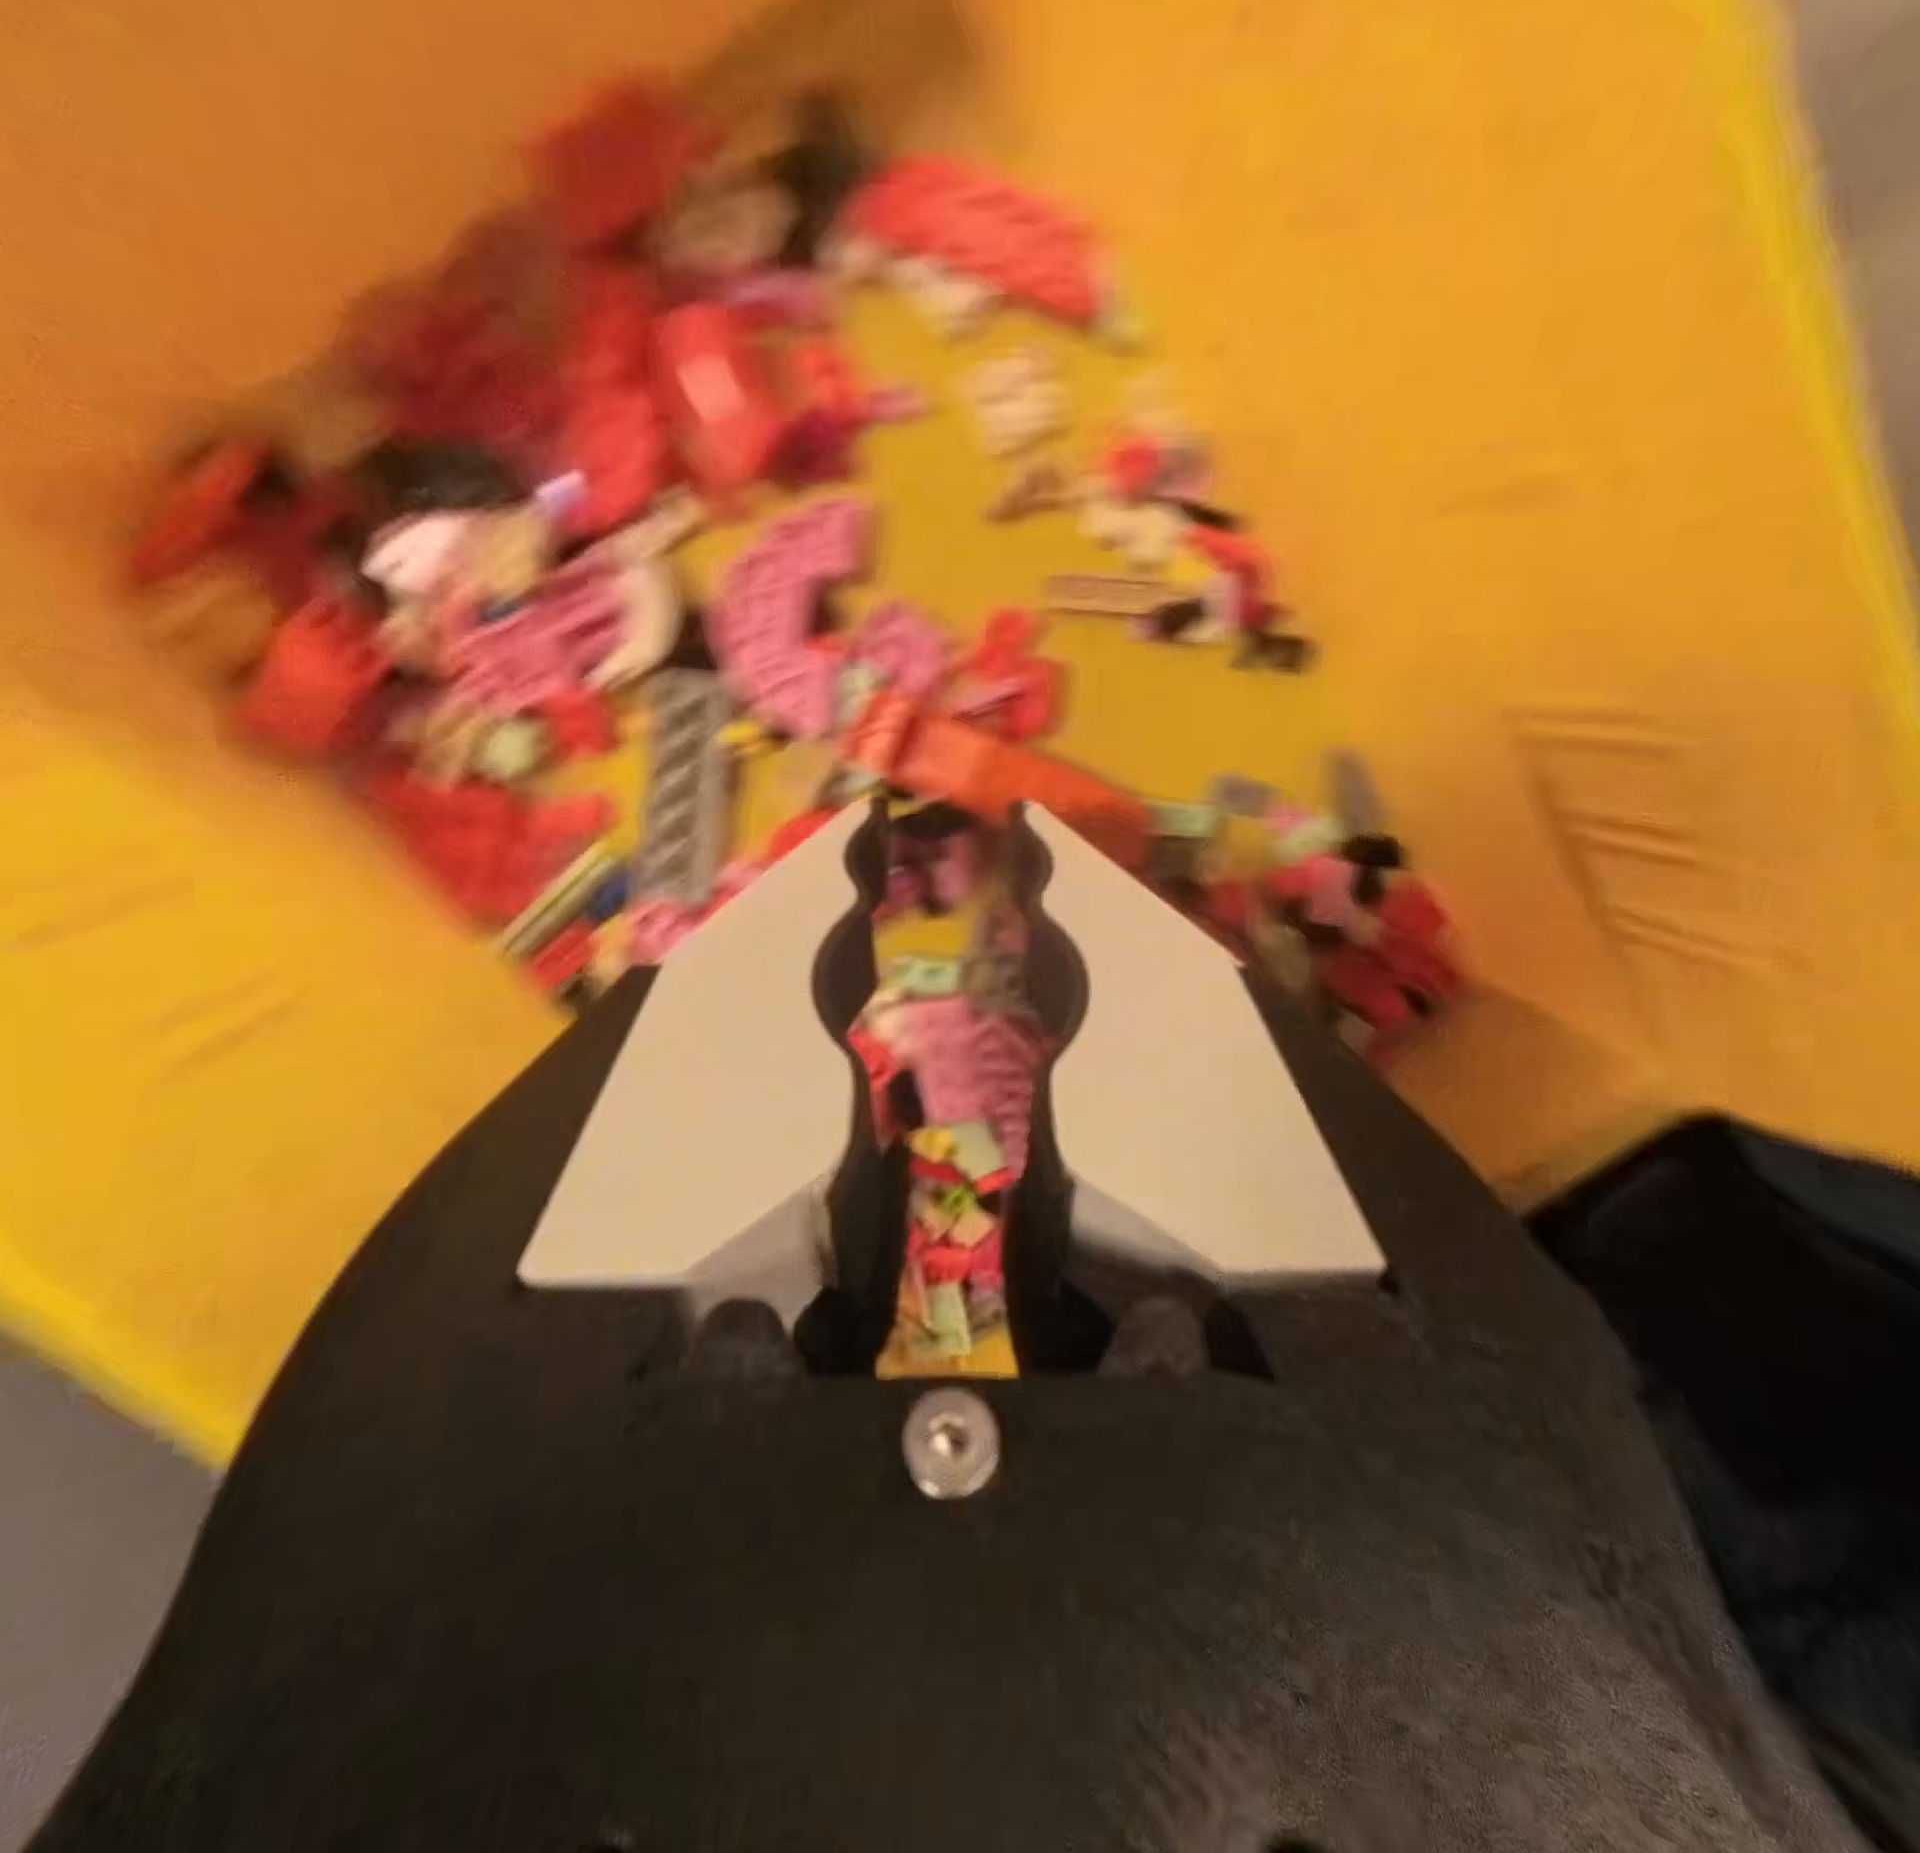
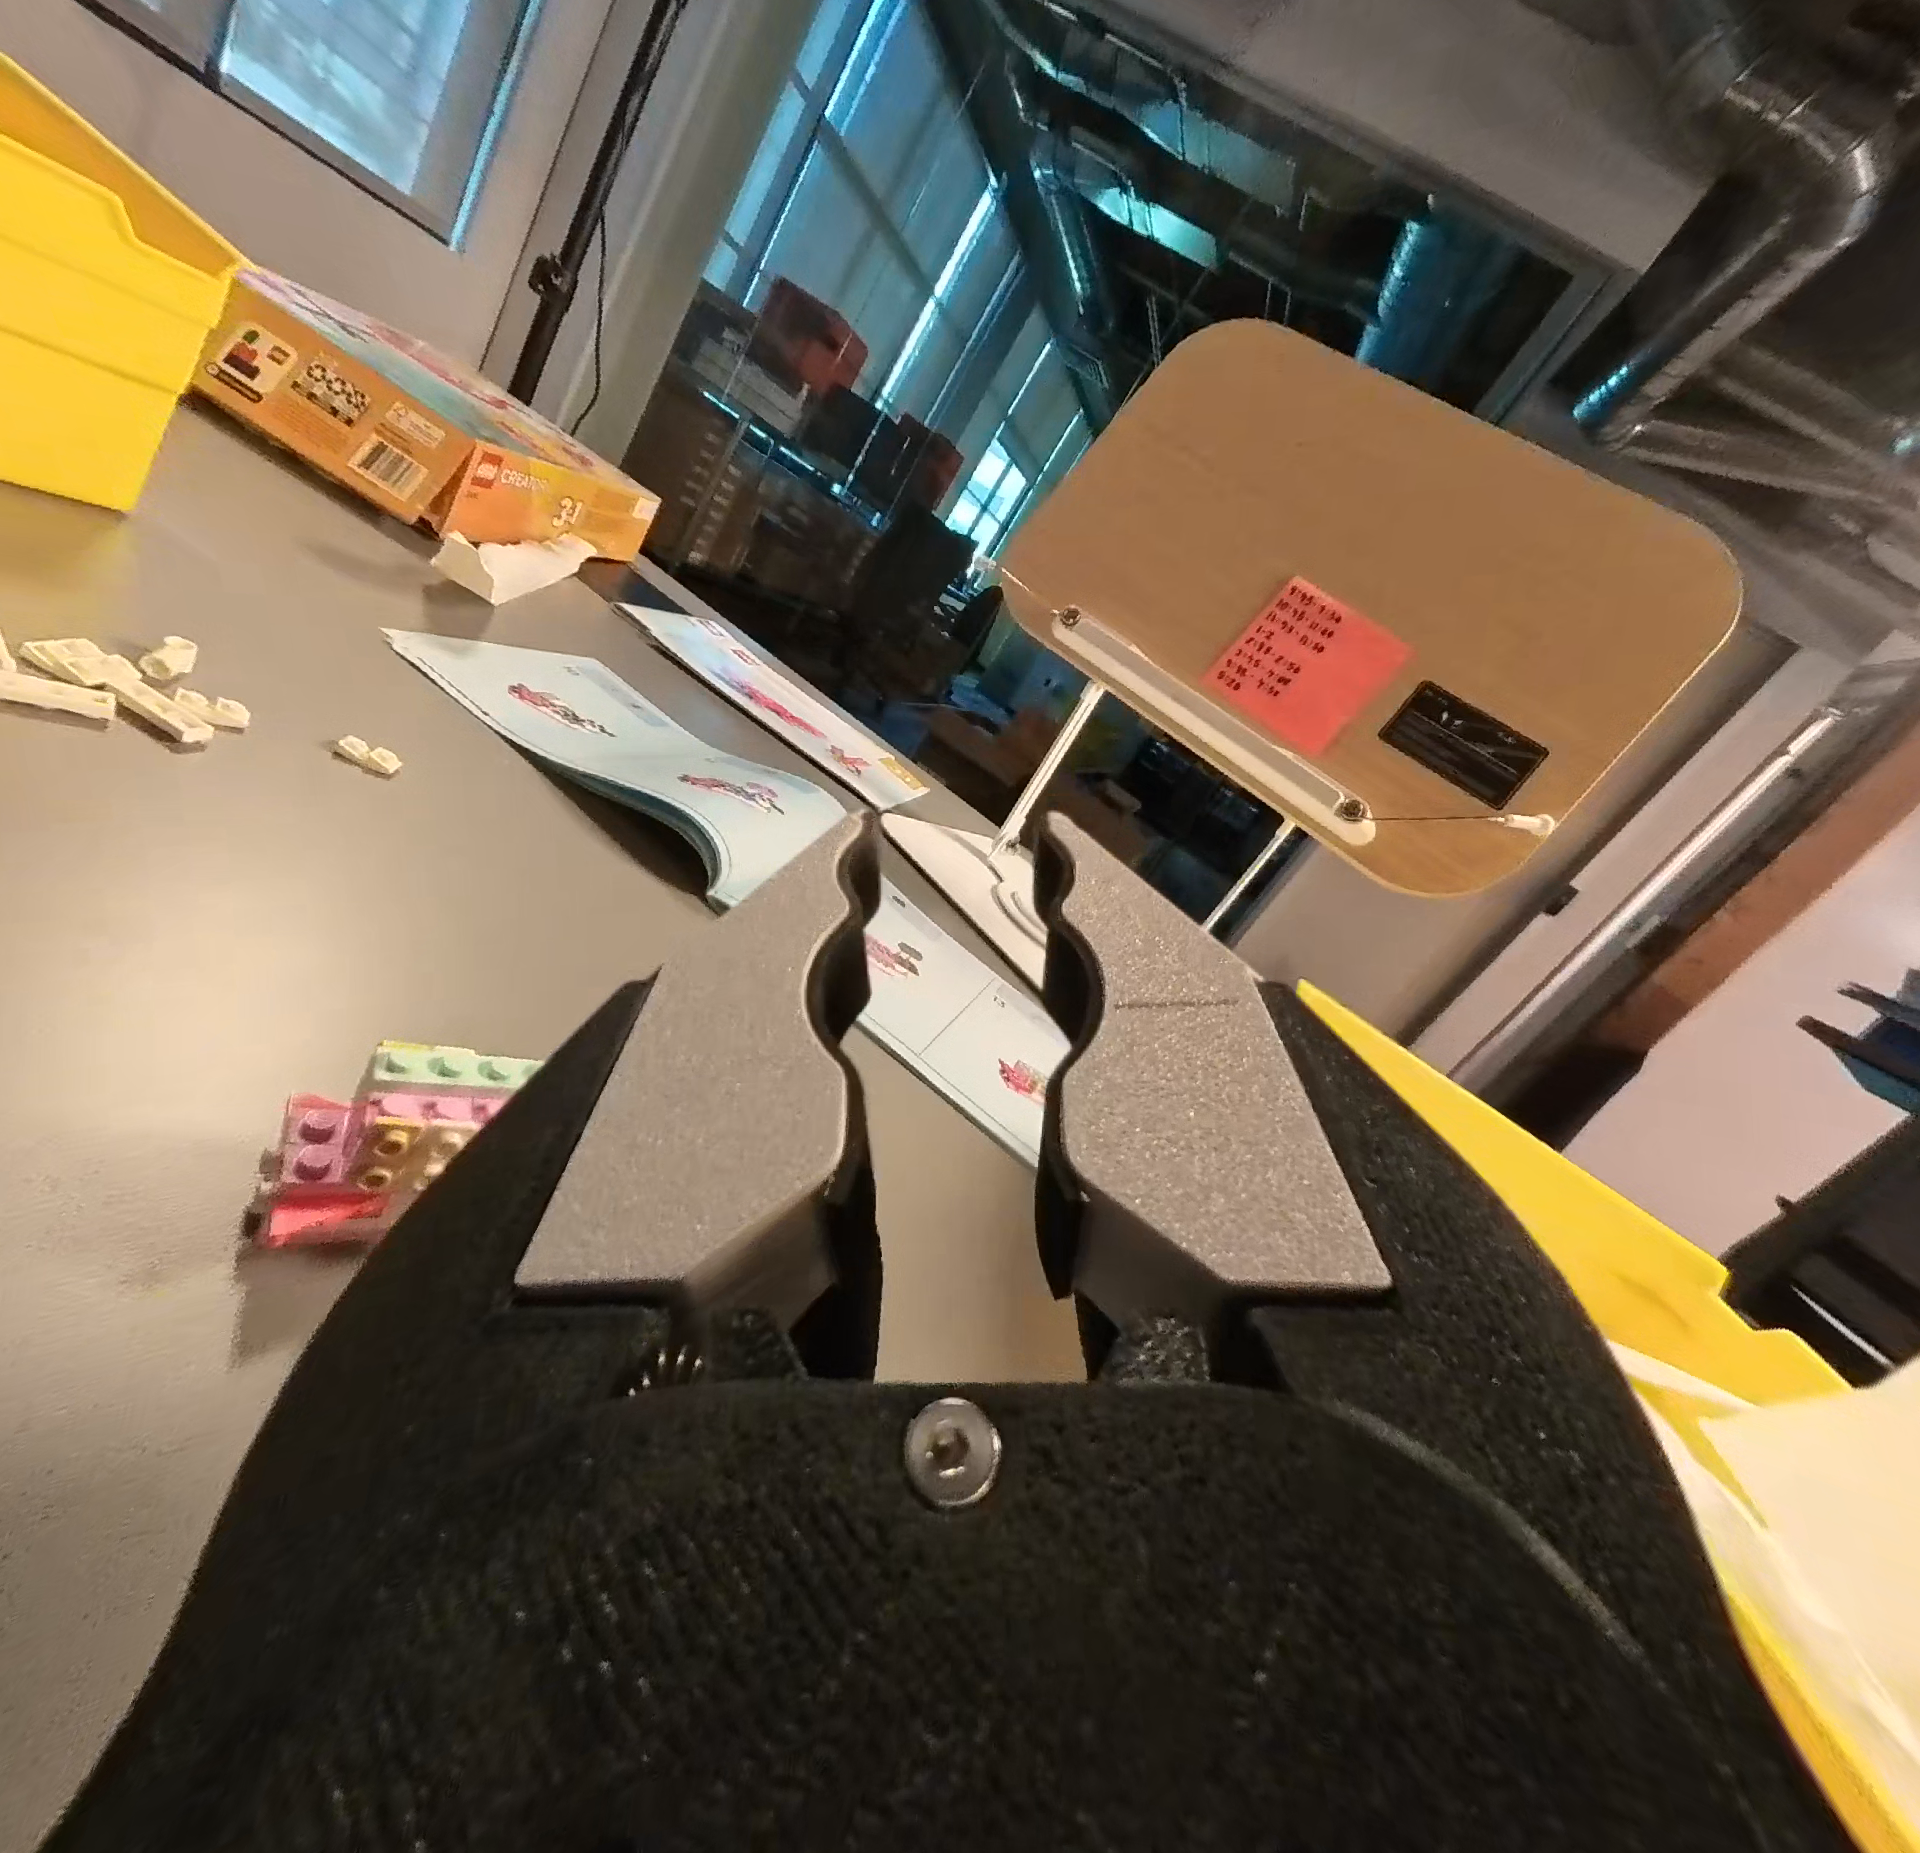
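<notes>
Left tongs (image 1: 948, 816) are hanging over a yellow bin (image 1: 1455, 349) w/ a narrow gap btwn the tips. An orange piece (image 1: 966, 754) is sitting right at the tips, but it's too blurry to tell if it's pinched. Farther in, pink & red bricks (image 1: 790, 619) are lying in a heap.

Right tongs (image 2: 951, 847) are sitting partly open w/ nothing in them, low over the grey worktop (image 2: 260, 920). Pastel bricks (image 2: 384, 1149) are lying just left. Farther off are booklets (image 2: 623, 743), white bits (image 2: 125, 686), an orange box (image 2: 416, 442) & a wooden stand (image 2: 1351, 515).
</notes>
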Demonstrator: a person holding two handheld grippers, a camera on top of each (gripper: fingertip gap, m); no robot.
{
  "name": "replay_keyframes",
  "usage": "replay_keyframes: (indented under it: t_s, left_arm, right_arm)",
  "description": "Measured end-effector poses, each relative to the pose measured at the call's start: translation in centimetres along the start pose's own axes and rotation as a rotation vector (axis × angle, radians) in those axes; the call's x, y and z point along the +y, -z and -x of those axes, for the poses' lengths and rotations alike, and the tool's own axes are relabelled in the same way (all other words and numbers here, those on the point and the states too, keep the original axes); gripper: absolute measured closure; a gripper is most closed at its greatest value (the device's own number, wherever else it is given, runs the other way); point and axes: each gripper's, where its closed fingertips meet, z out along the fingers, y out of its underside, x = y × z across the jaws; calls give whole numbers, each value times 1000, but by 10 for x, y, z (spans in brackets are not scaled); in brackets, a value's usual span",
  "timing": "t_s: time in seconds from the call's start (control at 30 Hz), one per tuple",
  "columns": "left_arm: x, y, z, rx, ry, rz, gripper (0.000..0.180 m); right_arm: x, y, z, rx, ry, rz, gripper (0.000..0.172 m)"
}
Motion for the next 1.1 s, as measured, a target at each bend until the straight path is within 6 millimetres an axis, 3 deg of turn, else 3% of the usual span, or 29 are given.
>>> replay_keyframes:
  t_s: [0.13,0.23,0.37,0.53,0.73,0.9,1.03,1.1]
  left_arm:
    - [-5,-10,-45,152,-127,20,156]
    - [-2,-21,-62,151,-335,19,162]
    - [5,-33,-59,116,-370,87,157]
    - [16,-29,-46,95,-343,165,143]
    - [30,-23,-38,62,-374,250,141]
    - [29,-26,-33,0,-435,258,139]
    - [25,-28,-34,-2,-463,254,153]
    - [26,-28,-38,23,-464,265,171]
  right_arm:
    - [2,0,-4,6,-44,1,144]
    - [4,-1,-4,2,-66,9,144]
    - [5,-1,-3,-4,-69,15,144]
    - [6,-2,-1,-14,-71,21,145]
    - [6,-2,0,-30,-90,19,145]
    - [5,-1,2,-41,-99,15,145]
    - [5,-1,3,-52,-108,13,145]
    - [4,-1,3,-56,-115,11,146]
